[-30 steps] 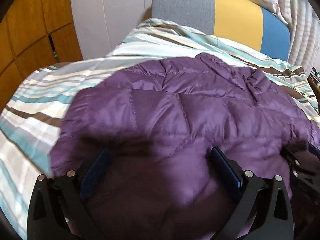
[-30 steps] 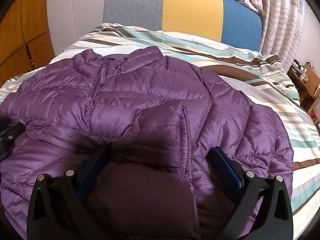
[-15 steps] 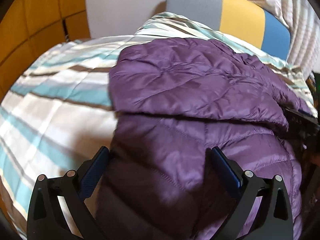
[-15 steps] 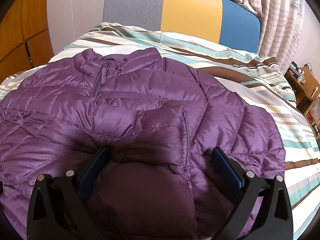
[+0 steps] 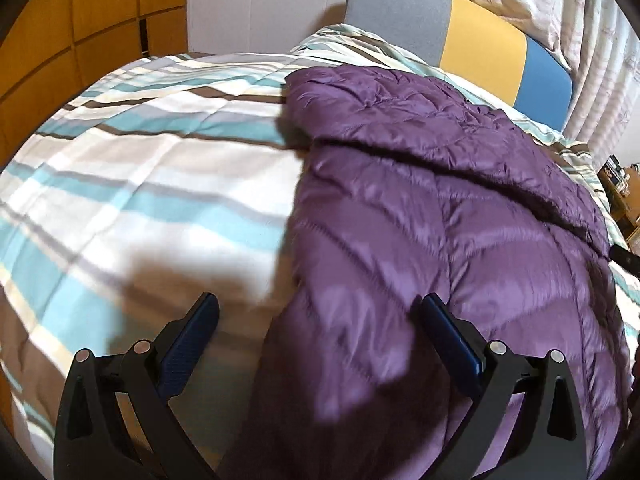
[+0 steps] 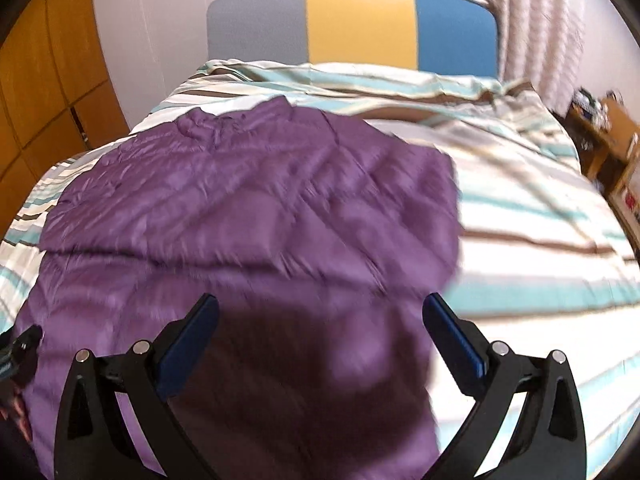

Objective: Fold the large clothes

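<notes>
Our big puffy purple quilted jacket [image 5: 440, 220] looks soft, light and slippery; we should pinch its edge. Left gripper [image 5: 316, 324] and right gripper [image 6: 318, 322] are both spread apart, holding nothing.

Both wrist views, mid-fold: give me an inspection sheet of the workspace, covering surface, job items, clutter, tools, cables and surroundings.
Surface: bed with striped duvet, lightly wrinkled near the headboard.
Job's things: purple puffer jacket lies on the duvet, sides folded inward, collar toward the headboard.
Clutter: nothing seen on the bed besides the jacket.
Tools: left tool open, nothing between its fingers, at the jacket's left edge; right tool open, over the jacket's lower part, gripping nothing.
Cables: nothing seen.
Surroundings: grey, yellow and blue headboard; wooden wardrobe on the left; curtains and a cluttered wooden shelf on the right.
</notes>
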Available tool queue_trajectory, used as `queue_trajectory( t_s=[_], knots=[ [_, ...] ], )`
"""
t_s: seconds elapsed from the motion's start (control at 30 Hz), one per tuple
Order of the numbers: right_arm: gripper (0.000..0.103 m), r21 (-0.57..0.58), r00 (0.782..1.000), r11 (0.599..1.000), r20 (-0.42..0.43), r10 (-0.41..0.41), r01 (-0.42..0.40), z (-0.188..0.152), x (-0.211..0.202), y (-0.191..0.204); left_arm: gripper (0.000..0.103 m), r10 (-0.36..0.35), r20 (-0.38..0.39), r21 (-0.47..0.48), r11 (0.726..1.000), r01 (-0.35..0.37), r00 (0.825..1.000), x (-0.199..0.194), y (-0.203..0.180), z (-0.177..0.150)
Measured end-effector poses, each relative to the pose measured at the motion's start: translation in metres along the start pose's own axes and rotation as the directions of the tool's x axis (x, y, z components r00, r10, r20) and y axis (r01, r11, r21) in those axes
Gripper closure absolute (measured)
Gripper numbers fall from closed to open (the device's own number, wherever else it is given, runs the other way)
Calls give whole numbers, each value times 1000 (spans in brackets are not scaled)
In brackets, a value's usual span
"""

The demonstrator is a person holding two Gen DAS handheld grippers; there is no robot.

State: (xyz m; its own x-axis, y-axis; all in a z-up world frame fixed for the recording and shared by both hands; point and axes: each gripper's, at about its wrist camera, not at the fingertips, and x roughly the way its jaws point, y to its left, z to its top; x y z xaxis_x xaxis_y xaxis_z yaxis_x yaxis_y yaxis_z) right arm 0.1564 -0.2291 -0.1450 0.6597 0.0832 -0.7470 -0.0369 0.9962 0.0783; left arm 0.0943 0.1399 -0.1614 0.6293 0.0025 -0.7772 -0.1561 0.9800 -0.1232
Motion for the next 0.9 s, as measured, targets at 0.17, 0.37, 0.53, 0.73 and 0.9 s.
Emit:
queue_trajectory(
  t_s=[0.17,0.37,0.53,0.73,0.9],
  knots=[
    [13,59,999,998,-32,-4,5,-37,-28,-35,3,21,10,78,997,-22,1000,-11,-2,-16],
    [26,114,996,993,-77,32,-23,-83,-57,-69,3,-23,-18,61,998,24,1000,-29,11,-33],
    [28,130,991,991,-123,51,-34,-120,-79,-88,3,-59,-16,73,996,60,998,-47,21,-51],
    [38,123,983,987,-143,117,-100,-146,-100,-94,14,-91,-24,53,994,92,996,-64,37,-68],
    [44,122,960,975,-188,207,-187,-157,-106,-87,20,-129,-45,45,990,131,991,-75,41,-81]
  ],
)
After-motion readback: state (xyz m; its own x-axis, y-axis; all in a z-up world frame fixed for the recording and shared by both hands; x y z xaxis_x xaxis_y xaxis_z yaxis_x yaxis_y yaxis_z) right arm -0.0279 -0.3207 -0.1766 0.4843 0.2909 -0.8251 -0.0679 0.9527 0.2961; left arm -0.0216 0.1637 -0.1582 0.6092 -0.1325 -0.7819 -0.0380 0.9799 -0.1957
